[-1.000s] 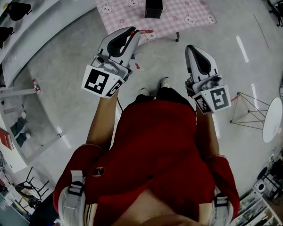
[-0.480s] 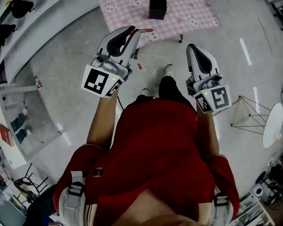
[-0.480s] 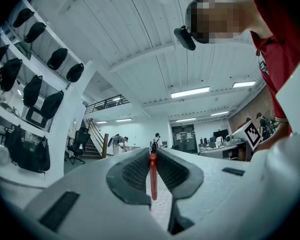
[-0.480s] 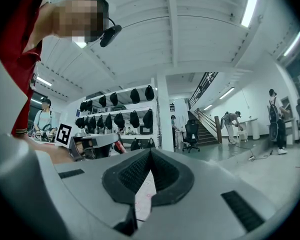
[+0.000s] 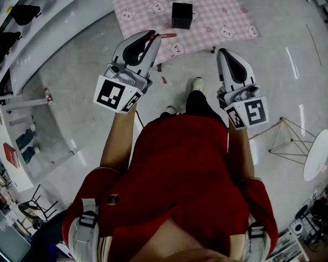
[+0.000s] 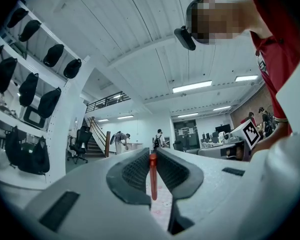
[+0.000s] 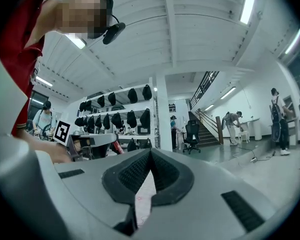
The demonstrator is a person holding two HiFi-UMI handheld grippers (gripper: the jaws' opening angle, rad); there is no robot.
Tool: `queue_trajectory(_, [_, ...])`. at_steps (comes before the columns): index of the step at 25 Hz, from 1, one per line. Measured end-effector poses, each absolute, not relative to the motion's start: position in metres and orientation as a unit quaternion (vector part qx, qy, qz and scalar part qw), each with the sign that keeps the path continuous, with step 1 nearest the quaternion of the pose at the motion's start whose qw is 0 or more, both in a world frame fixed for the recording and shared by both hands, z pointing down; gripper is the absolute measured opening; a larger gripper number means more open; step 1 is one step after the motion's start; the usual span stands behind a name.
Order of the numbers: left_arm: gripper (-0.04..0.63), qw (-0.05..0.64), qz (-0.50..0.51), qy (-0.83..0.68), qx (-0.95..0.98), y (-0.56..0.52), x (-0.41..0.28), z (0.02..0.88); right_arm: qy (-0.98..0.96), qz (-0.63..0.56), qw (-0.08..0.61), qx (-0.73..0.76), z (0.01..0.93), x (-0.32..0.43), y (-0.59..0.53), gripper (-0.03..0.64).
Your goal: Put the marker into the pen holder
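A big open lab or workshop hall with office space: a high white ceiling (image 6: 140,34) with strip lights (image 6: 192,87), a polished grey floor (image 5: 71,86), wall shelves (image 7: 121,109) lined with black bags (image 7: 135,119), a staircase (image 6: 97,132) up to a railed level, an office chair (image 7: 192,131), desks with monitors (image 6: 221,130) and people (image 6: 121,140) at benches

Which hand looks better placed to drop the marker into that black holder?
Left: the left gripper clamps the red marker, close to the pen holder; the right gripper is shut, empty.
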State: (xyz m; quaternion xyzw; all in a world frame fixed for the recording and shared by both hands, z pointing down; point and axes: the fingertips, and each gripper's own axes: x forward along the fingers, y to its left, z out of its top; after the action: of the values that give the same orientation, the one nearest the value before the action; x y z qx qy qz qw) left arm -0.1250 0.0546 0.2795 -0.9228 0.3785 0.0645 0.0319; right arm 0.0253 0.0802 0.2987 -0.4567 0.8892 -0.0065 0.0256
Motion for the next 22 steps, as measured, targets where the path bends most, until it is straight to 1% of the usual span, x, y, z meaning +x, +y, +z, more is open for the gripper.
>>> queue_trajectory(14, [0.046, 0.026, 0.033, 0.415, -0.909, -0.04, -0.09, 0.29, 0.91, -0.012, 0.026, -0.414, 0.305, 0.062, -0.03, -0.002])
queue_trajectory(22, [0.046, 0.015, 0.009, 0.437, -0.899, -0.08, -0.066, 0.301, 0.922, -0.024, 0.027, -0.386, 0.31, 0.087, -0.076, -0.002])
